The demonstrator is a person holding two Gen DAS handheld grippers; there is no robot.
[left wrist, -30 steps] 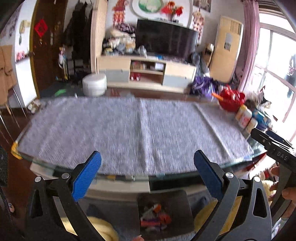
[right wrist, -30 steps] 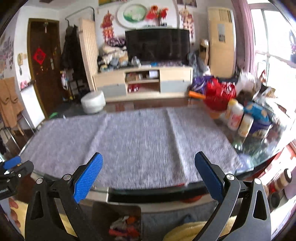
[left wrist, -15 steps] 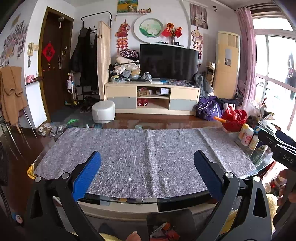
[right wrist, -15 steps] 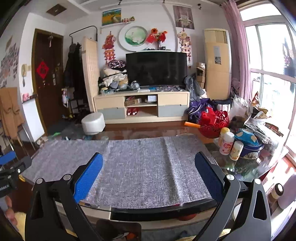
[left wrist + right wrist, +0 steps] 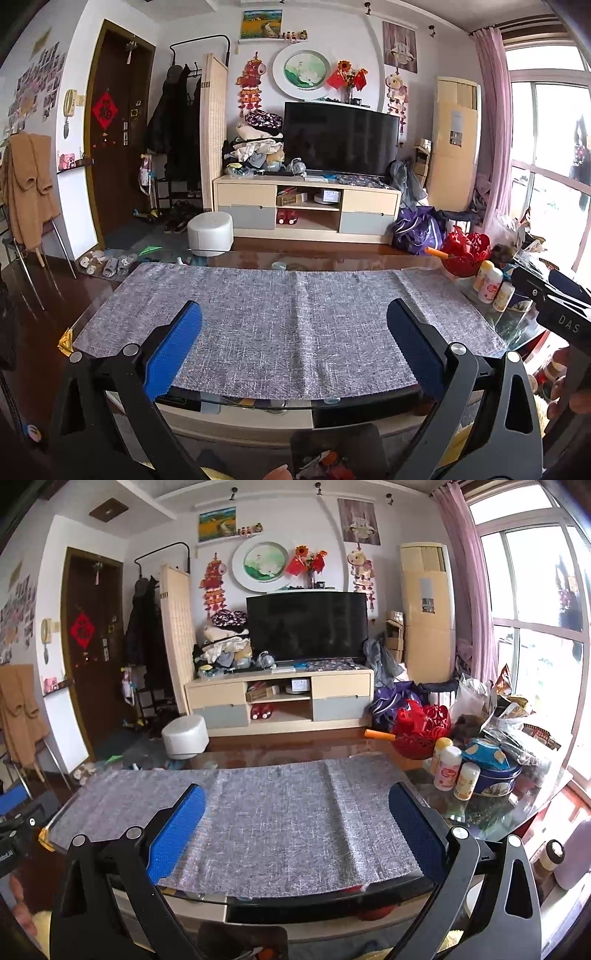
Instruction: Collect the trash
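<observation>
A dark bin point(image 5: 338, 452) with colourful scraps of trash stands below the table's near edge; its rim also shows in the right wrist view point(image 5: 240, 939). My left gripper point(image 5: 293, 325) is open and empty, raised in front of the glass table with its grey cloth point(image 5: 288, 317). My right gripper point(image 5: 295, 808) is open and empty too, at about the same height over the grey cloth point(image 5: 277, 812). The right gripper's side shows in the left wrist view point(image 5: 554, 306). I see no trash on the cloth.
At the table's right end stand a red basket point(image 5: 421, 727), small bottles point(image 5: 447, 768), a blue tin point(image 5: 491, 771) and bags. Behind the table are a white stool point(image 5: 210, 236), a TV cabinet point(image 5: 306, 210) and a wooden floor.
Both grippers have risen and tilted up from the bin below the table edge, so the view now takes in the whole room. Both stay open and empty.
</observation>
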